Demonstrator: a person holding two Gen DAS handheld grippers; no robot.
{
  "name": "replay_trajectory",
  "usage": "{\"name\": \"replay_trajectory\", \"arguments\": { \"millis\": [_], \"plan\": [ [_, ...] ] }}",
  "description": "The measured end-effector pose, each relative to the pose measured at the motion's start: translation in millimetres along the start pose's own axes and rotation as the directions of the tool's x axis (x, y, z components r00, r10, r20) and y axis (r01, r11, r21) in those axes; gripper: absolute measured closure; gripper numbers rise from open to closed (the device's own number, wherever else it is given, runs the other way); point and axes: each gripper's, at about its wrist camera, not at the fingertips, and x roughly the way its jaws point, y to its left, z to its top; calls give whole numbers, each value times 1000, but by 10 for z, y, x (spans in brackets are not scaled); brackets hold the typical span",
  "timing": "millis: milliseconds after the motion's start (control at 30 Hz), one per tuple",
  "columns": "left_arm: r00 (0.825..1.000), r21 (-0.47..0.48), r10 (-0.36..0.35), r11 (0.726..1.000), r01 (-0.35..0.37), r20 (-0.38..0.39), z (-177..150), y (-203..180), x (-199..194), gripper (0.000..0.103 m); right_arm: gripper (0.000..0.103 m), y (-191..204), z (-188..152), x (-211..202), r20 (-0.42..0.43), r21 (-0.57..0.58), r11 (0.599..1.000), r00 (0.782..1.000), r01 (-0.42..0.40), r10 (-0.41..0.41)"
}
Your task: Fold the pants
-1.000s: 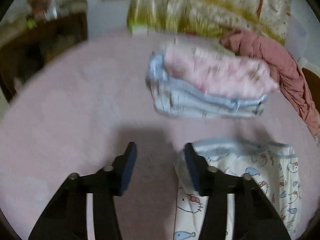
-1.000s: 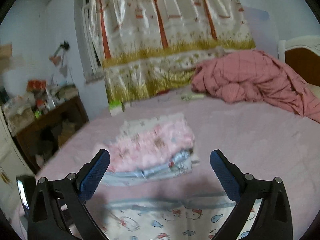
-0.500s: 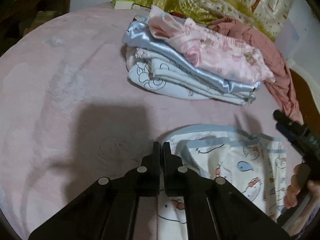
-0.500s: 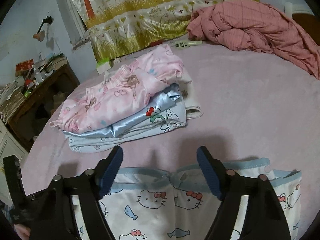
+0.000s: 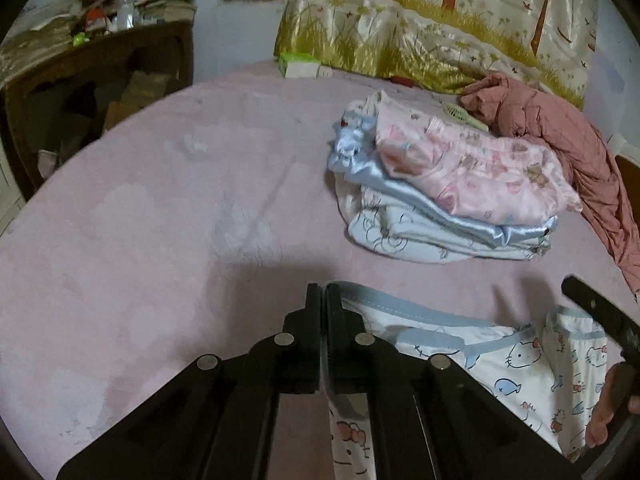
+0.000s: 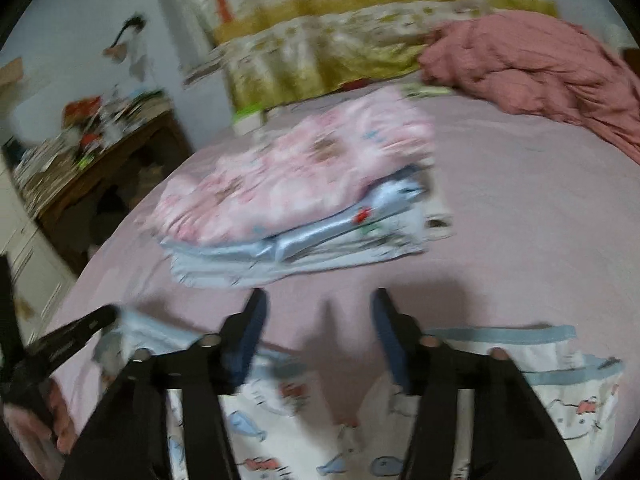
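Pinching the blue waistband of the white cartoon-print pants, the left tongs were clenched on the cloth at its left corner. The pants lay spread on the near part of the pink bed. The right tongs were closing above the waistband, the cloth under them but not yet pressed between the pads. A stack of folded clothes sat farther back on the bed, with a rumpled red blanket to its right.
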Motion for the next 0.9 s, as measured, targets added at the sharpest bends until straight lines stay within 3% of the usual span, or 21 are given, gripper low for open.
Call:
{"name": "replay_trajectory", "arguments": {
  "millis": [33,200,300,400,433,467,533,567,633,733,800,867,900],
  "plan": [
    [1000,1,5,1000,-5,-10,-12,0,39,101,29,40,-12,34,-25,-22,1000,1000,-10,9],
    [999,-2,24,1000,-25,-37,-81,21,85,101,32,179,-107,285,-130,-74,994,987,81,-90],
    [1000,-7,15,1000,-15,-27,-73,23,44,101,51,158,-173,439,-179,-31,999,983,24,-29],
    [1000,-8,11,1000,-11,-17,-58,24,12,101,81,181,-230,550,-199,-24,1000,980,-1,-4],
    [1000,-8,11,1000,-11,-13,-53,28,1,101,96,187,-242,557,-194,-24,1000,981,4,-9],
    [1000,-6,13,1000,-13,-4,-49,23,-23,101,96,175,-225,526,-158,-11,1000,987,24,-26],
    [1000,-3,15,1000,-15,18,-38,12,-79,101,96,132,-166,302,-3,50,997,998,65,-65],
    [999,-1,13,1000,-13,30,-29,6,-109,101,97,116,-133,93,115,78,995,991,55,-64],
    [999,7,25,1000,-25,46,-15,-2,-117,101,97,137,-92,-113,210,64,996,974,69,-81],
    [994,26,105,994,-104,-10,-66,40,150,101,97,71,-88,107,112,44,986,980,159,-163],
    [993,9,103,995,-103,-64,-114,136,355,101,97,-143,-216,433,-4,102,976,981,195,-195],
    [994,-8,77,997,-78,-79,-123,201,413,99,97,-367,-297,590,-83,186,970,986,155,-142],
    [994,-12,79,997,-80,-73,-104,212,379,96,97,-439,-288,536,-55,229,967,993,110,-100]
  ]
}}
